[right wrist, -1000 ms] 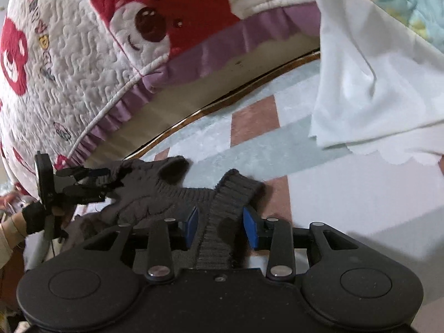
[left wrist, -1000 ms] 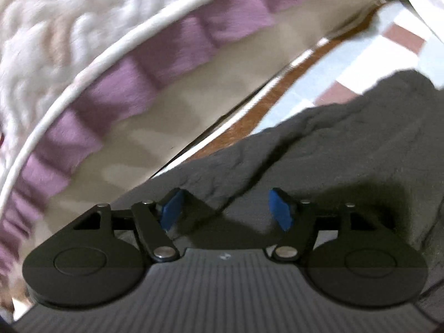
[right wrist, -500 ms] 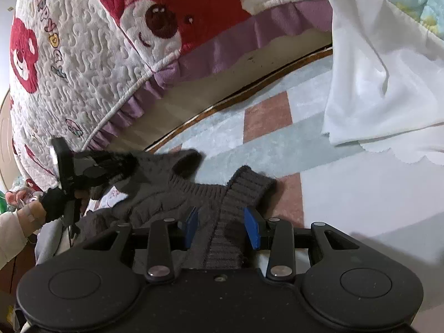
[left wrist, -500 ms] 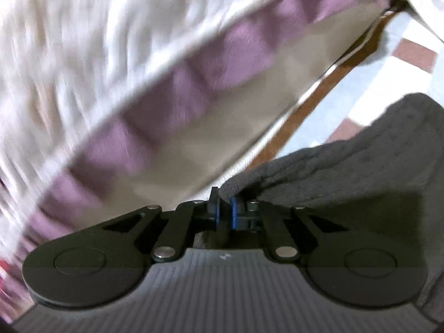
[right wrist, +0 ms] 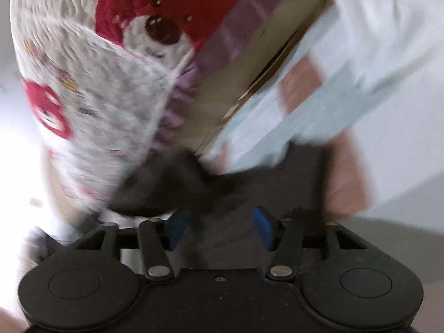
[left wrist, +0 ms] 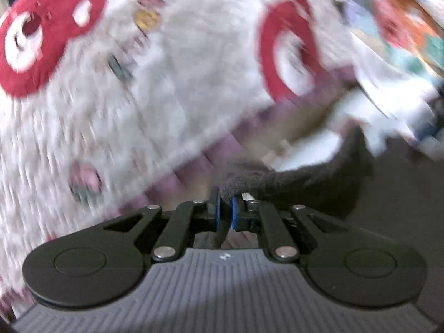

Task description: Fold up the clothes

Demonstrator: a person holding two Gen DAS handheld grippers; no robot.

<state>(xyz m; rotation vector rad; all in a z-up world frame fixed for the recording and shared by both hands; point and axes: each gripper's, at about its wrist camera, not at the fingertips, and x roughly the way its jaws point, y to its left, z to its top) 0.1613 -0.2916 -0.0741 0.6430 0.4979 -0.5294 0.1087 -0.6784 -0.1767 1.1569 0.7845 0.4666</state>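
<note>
Pinches the fuzzy edge of the dark grey sweater [left wrist: 319, 186] with the left tongs [left wrist: 224, 213], blue pads [left wrist: 216, 212] squeezed close with only a thin bit of knit between them. Shows that pinch only in the left view, where the sweater stretches away to the right, lifted up in front of the bed. Fills most of that view with a white bumpy quilt [left wrist: 166, 88] with red bear faces on it, all smeared and blurry, plus a purple frill [left wrist: 194, 169] along its lower edge. Shows a bright patch of many colours [left wrist: 402, 27] in the top right corner there, too blurry to tell what it is. Looks different from the right side: opens the right tongs [right wrist: 220, 227] wide, blue pads far apart, with the dark sweater lying between and in front of them, not squeezed by them. Cannot tell in the blur whether the pads touch the knit at all. Gives a clear look only here at one red bear face with a dark nose on the quilt, at the frill hanging under it, and at the plain tan side of the bed [right wrist: 236, 83] below. Shows only here the floor rug [right wrist: 299, 83] with pink and pale blue squares, and a white cloth [right wrist: 374, 41] hanging down on the right. Puts the sweater low over that rug, close beside the bed.
</note>
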